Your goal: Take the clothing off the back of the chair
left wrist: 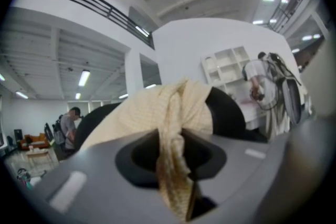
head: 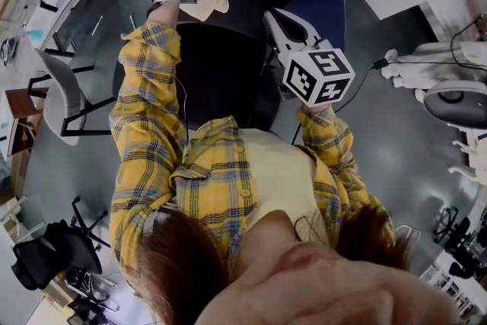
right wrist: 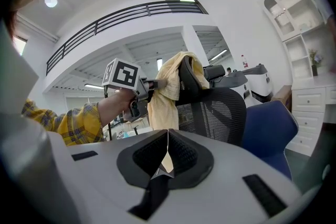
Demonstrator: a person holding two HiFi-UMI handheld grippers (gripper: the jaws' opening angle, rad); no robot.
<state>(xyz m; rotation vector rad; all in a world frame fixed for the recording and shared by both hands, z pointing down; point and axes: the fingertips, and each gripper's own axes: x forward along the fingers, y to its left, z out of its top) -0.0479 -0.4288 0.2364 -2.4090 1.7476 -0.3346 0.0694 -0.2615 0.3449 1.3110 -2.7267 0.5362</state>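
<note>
Status at inspection: the cream garment is draped over the top of the mesh-backed office chair. It is bunched across the chair's headrest, with its length hanging down the side of the chair nearest the left hand. The left tongs are clenched on a gathered fold of this fabric at the chair's upper edge, and cloth is visibly pinched between the two faces. The right tongs are closed on nothing and are held well short of the chair on its front side, touching neither chair nor garment. The removal appears to be at the grasp stage, with the garment not yet lifted off. Risks noted: the hold is on a narrow bunched fold only, so a sharp pull could let the fabric slide out of the tongs. The garment sits hooked over the headrest, so a level tug rather than an upward lift would likely catch it there and either stall the pull or swing the chair round. Nothing is steadying the chair, since the right tongs are idle. Any part of the garment behind the chair back is out of sight, so a snag there cannot be ruled out.
</note>
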